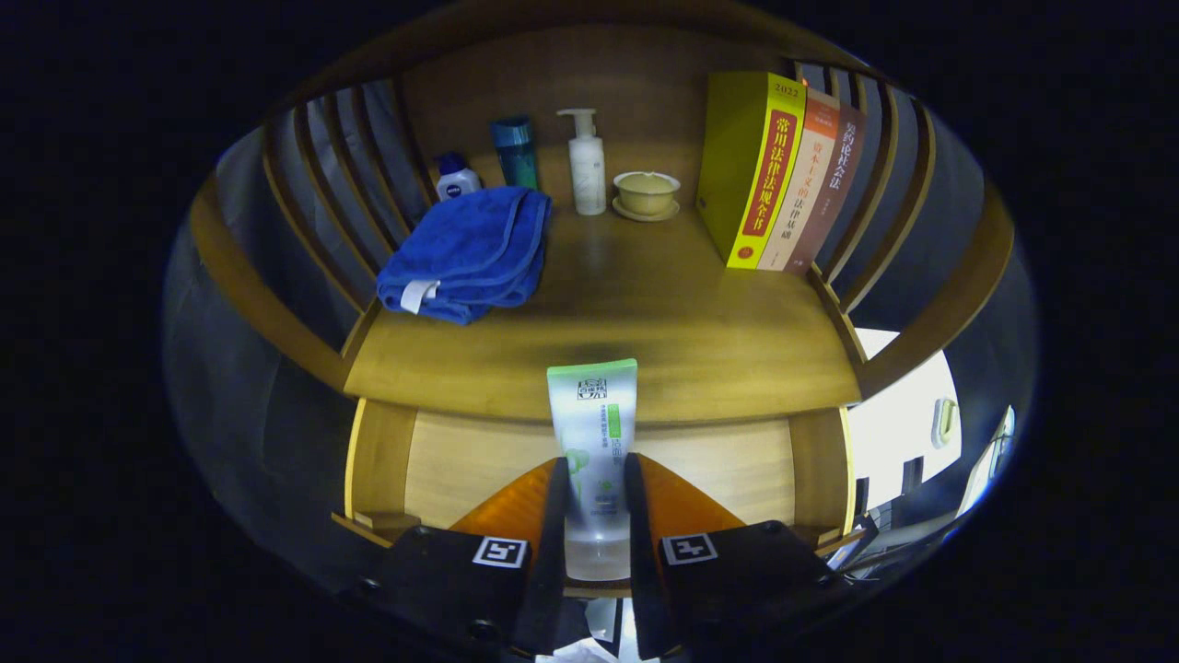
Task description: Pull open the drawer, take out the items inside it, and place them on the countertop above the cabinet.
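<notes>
Gripper (594, 502) clamped on upright tube (592, 433) above open drawer (461, 465), counter (645, 322) front edge bare, towel (465, 253) far left, books (774, 175) far right

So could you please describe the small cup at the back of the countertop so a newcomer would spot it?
On the wooden countertop, look along the back wall between the white pump bottle and the yellow book. The lidded cup sits on a saucer, the only crockery there.

We saw the gripper (597, 488) as 2 flat, wedge-shaped fingers (516, 502) rising from 2 black blocks. Each block carried 1 square black-and-white marker (500, 552) on top, and round screw heads (481, 629) dotted the casing's lower rim.
</notes>
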Demonstrator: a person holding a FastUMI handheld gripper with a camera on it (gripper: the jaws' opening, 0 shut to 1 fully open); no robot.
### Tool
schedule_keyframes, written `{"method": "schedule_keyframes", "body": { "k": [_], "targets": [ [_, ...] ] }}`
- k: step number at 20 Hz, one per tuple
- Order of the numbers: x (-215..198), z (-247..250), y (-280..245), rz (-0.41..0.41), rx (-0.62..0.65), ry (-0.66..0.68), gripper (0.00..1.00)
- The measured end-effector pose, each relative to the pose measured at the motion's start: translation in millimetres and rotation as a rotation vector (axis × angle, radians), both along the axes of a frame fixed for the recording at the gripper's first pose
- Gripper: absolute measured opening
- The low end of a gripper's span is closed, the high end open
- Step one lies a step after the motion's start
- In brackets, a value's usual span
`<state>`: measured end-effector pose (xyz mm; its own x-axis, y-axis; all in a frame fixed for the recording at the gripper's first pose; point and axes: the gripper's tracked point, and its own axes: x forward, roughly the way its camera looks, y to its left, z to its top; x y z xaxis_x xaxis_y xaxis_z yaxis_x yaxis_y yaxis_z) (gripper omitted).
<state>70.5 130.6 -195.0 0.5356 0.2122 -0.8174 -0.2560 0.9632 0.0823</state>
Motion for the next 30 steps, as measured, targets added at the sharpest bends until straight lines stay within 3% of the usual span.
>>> {"method": "schedule_keyframes", "body": {
  "k": [10,17,26,30],
  "targets": [
    [90.6,-2.1,13.3,-0.036,-0.020,-0.074,0.40],
    [137.1,-41.9,23.6,-0.061,-0.041,-0.056,0.40],
    [156.8,-75.2,23.5,-0.082,-0.080,-0.043,0.40],
    [163.4,-63.2,19.0,-0.095,-0.064,-0.091,0.52]
  ]
}}
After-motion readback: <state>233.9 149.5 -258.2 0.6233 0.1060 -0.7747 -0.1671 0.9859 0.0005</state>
